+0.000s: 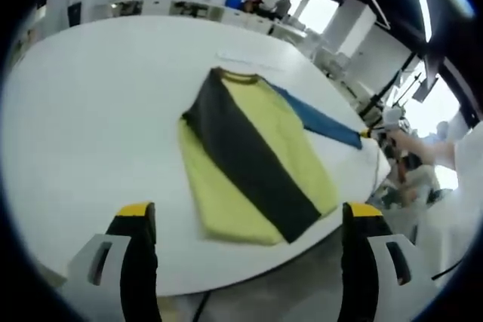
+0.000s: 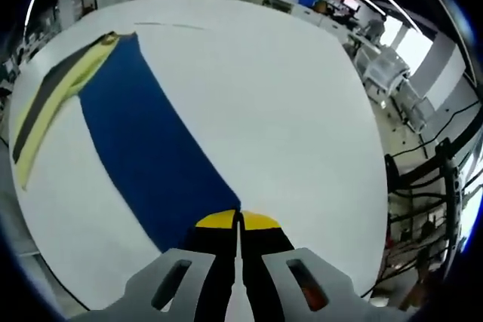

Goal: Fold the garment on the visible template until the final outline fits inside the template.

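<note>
- Now the right gripper (image 2: 238, 220) pinches the blue sleeve (image 2: 147, 156) end, at 6 o'clock.
- Left gripper (image 1: 249, 213) hangs spread before the shirt (image 1: 253, 160) on the white surface (image 1: 90, 111).

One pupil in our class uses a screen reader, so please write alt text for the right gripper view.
The right gripper, its yellow-tipped jaws closed, pinches the end of a long blue sleeve stretched flat across a white table. The sleeve runs away to the yellow and dark grey body of the garment at the upper left.
</note>
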`<state>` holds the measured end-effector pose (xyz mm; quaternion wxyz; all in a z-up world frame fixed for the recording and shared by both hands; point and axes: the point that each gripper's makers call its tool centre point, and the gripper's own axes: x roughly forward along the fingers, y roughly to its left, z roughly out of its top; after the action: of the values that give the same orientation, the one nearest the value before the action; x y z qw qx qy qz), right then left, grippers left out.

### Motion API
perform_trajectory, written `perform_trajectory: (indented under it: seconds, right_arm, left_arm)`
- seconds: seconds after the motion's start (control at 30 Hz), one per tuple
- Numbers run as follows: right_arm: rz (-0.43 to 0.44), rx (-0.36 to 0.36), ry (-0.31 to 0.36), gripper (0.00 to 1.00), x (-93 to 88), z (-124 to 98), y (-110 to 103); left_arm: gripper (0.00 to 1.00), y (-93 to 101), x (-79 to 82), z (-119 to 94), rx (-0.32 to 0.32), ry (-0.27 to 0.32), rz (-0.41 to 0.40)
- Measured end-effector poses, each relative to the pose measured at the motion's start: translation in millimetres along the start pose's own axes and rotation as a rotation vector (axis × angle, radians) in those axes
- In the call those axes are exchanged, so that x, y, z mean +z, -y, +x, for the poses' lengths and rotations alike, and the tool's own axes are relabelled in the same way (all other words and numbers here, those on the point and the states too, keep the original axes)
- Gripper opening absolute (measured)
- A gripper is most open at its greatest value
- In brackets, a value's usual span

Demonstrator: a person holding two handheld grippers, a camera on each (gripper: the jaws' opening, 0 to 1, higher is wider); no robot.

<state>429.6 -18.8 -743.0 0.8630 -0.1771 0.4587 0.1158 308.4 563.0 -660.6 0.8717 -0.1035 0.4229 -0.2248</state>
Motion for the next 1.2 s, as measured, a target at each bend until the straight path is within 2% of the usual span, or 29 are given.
perform_trajectory:
  seconds: [0.57,1.2]
  right_arm:
    - [-0.012,-0.024,-0.015,0.01,3.4,9,20]
    - [-0.019,-0.037,-0.029,0.01,7.0,19,31]
  left_arm:
    - [0.99,-1.2,-0.1,7,-0.003,-0.027,0.002]
    - [0.99,-5.5,0.5,13,0.001,-0.047,-0.003]
